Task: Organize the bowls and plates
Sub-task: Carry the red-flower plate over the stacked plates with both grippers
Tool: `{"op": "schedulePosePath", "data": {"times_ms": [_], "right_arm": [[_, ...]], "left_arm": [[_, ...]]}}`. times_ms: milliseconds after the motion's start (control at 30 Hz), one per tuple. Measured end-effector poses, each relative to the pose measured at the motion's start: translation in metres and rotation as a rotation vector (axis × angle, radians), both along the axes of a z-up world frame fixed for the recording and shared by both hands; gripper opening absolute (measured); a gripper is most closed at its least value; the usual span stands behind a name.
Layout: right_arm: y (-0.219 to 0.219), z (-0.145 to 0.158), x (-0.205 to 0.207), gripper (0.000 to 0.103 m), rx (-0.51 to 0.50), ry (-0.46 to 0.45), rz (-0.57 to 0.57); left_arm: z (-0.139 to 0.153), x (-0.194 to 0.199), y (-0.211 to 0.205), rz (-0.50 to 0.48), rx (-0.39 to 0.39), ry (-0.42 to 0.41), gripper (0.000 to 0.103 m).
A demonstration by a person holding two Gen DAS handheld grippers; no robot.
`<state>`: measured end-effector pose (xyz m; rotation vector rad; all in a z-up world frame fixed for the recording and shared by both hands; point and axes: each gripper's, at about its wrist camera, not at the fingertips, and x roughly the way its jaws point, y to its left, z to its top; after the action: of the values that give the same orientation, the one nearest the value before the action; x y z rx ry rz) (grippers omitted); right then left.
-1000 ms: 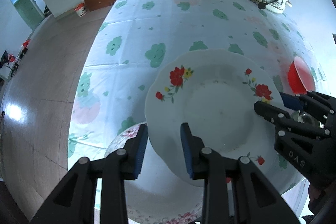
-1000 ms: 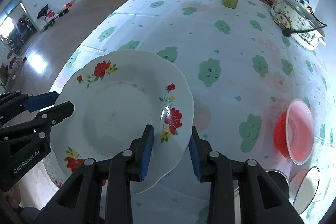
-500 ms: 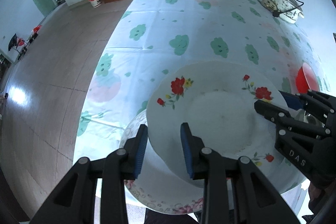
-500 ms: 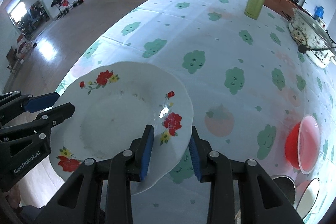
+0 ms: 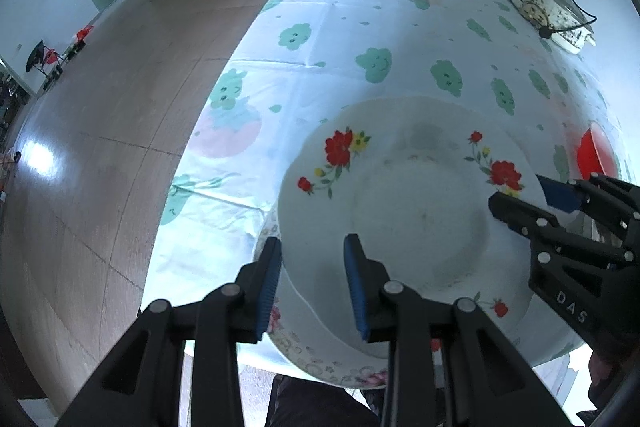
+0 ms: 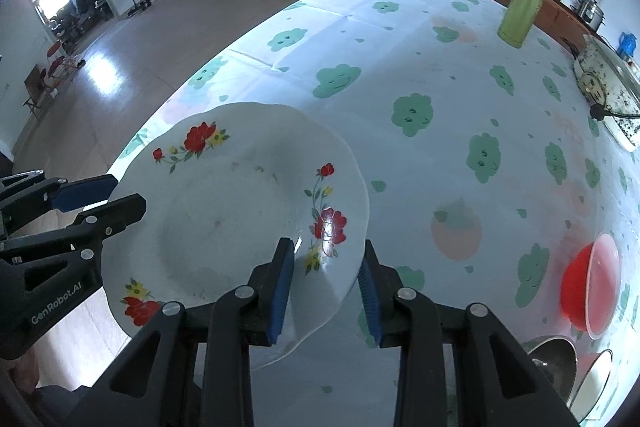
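Both the left tool [image 5: 312,283] and right tool [image 6: 326,285] stay clamped on the flowered plate [image 5: 408,211], now carried over the second plate [image 5: 332,367] at lower frame, so stacking appears imminent.

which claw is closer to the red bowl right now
Right. The right claw grips the flowered plate on the rim facing the red bowl; the left claw holds the opposite rim, farther away.
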<state>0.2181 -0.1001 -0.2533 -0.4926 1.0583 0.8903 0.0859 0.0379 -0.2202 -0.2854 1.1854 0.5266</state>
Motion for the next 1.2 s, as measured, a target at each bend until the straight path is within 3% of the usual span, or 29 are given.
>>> {"op": "schedulePosePath", "data": {"times_ms": [1200], "right_arm": [[0.005,-0.003,-0.013,0.034,-0.001,0.007,0.033]], "left_arm": [[-0.002,-0.013,0.003,0.015,-0.013,0.013,0.030]]}}
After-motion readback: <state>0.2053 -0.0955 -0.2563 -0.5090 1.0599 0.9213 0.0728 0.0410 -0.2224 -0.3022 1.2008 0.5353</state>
